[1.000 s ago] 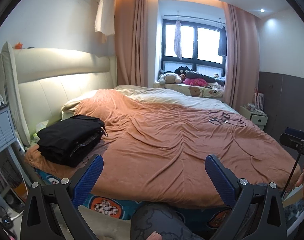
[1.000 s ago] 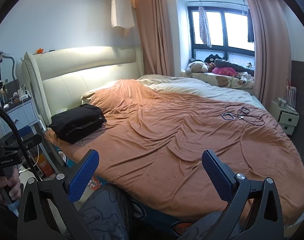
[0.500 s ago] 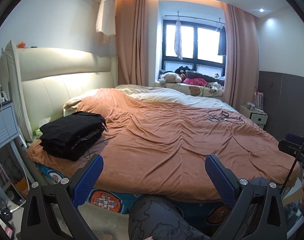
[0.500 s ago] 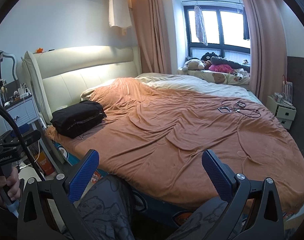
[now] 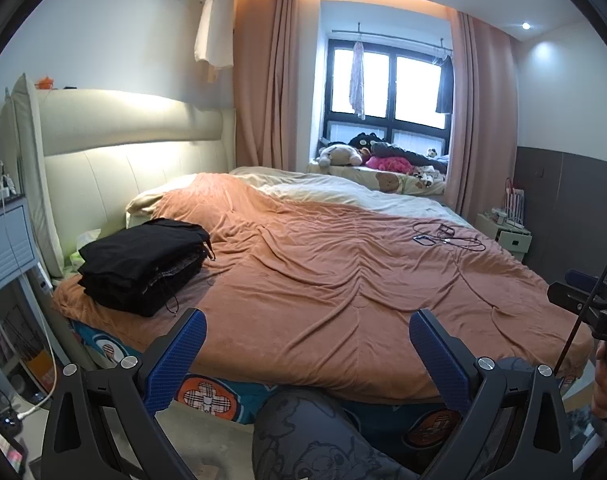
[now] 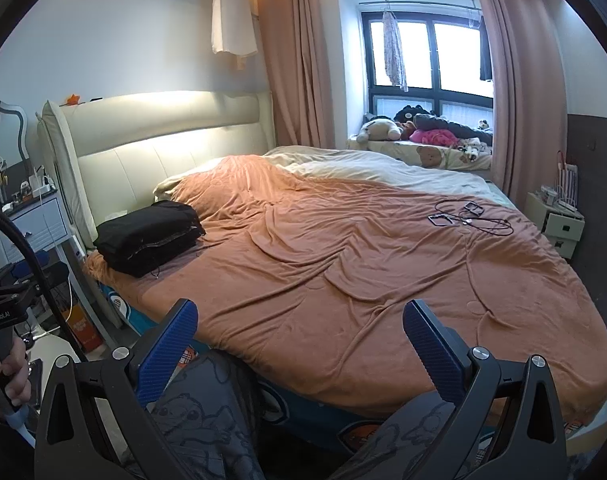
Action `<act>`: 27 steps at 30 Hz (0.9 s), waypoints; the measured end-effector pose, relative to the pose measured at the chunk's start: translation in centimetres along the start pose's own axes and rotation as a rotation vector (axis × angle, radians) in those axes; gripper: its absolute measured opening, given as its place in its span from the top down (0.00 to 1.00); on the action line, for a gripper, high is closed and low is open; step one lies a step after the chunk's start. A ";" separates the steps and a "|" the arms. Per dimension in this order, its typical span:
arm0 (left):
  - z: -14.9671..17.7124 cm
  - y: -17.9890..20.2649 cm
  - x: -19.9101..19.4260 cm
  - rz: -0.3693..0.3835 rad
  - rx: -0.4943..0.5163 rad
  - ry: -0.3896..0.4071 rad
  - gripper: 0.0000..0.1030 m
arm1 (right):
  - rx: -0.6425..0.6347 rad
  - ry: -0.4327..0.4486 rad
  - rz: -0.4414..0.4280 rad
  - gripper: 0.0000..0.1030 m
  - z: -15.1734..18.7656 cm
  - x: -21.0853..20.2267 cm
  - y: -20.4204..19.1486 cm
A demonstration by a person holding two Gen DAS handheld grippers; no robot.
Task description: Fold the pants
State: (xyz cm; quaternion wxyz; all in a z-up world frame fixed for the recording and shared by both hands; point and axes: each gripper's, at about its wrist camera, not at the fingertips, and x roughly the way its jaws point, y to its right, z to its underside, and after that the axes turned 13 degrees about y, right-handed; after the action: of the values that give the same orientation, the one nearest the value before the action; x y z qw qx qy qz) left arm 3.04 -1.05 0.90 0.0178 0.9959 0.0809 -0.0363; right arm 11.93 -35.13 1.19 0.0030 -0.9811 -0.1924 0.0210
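both grippers wide open, pants stacked by the headboard

left hand-held gripper (image 5: 306,334) is spread wide with nothing between its blue pads (image 5: 177,358), just hanging in the air off the foot side of the bed (image 5: 343,292). same story with the right hand-held gripper (image 6: 299,324): jaws far apart, holding nothing, pads (image 6: 168,346) pointing over the bed edge.

the pants (image 5: 143,264) are a black folded stack sitting on the orange blanket (image 5: 363,280) at the corner of the bed nearest the cream headboard (image 5: 119,148), well apart from both grippers. a drawstring dangles off the front of the stack. from the right wrist view the same stack (image 6: 149,236) shows to the left, right next to the headboard end.

other stuff on the bed: a couple of phones with tangled black cables (image 5: 447,238) over on the far right side of the blanket, and cream bedding (image 5: 343,194) showing behind the orange. plush toys (image 5: 341,155) are piled on the window ledge, pink curtains (image 5: 263,88) on both sides of the window. a small white nightstand (image 6: 555,224) stands on the far side, and a grey bedside cabinet (image 5: 7,244) near the headboard. the person's patterned grey trouser legs (image 6: 207,416) show at the bottom of both views.
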 end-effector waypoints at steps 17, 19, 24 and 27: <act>-0.3 0.2 -0.3 -0.003 0.003 0.005 0.01 | -0.014 0.007 -0.007 0.00 0.1 -0.2 0.4; -0.4 0.3 -0.4 0.000 0.003 0.006 0.01 | -0.018 0.007 -0.003 0.00 0.1 -0.2 0.5; -0.4 0.3 -0.4 0.000 0.004 0.006 0.01 | -0.017 0.001 -0.007 0.00 0.1 0.0 0.4; -0.4 0.3 -0.4 0.003 0.002 0.004 0.01 | -0.018 0.001 -0.006 0.00 0.1 0.0 0.4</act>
State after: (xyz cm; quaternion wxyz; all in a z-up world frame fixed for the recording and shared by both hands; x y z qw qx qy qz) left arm 2.71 -1.38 1.37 0.0168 0.9961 0.0793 -0.0342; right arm 12.04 -35.48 1.09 -0.0056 -0.9805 -0.1955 0.0188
